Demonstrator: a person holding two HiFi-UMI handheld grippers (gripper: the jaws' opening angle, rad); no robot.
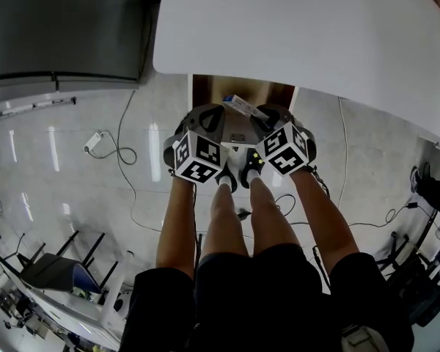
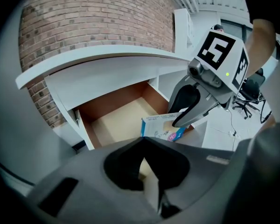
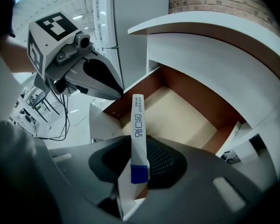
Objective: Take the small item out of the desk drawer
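Note:
A small white and blue box (image 3: 138, 125) stands on edge between the pads of my right gripper (image 3: 140, 149), which is shut on it. From the left gripper view, the same box (image 2: 159, 128) hangs in the right gripper (image 2: 184, 113) above the front of the open desk drawer (image 2: 119, 120), whose light wooden floor shows nothing on it. My left gripper (image 2: 143, 143) is shut with nothing in it and sits just left of the right one. In the head view, both grippers (image 1: 218, 122) (image 1: 262, 117) hover over the drawer (image 1: 209, 88), the box (image 1: 243, 106) between them.
The white desk top (image 1: 301, 28) overhangs the drawer, and a brick wall (image 2: 93, 17) stands behind it. A grey cabinet (image 1: 59, 28) is at the left. Cables (image 1: 125, 160) trail over the glossy floor. Office chairs (image 1: 51, 270) stand behind the person's legs.

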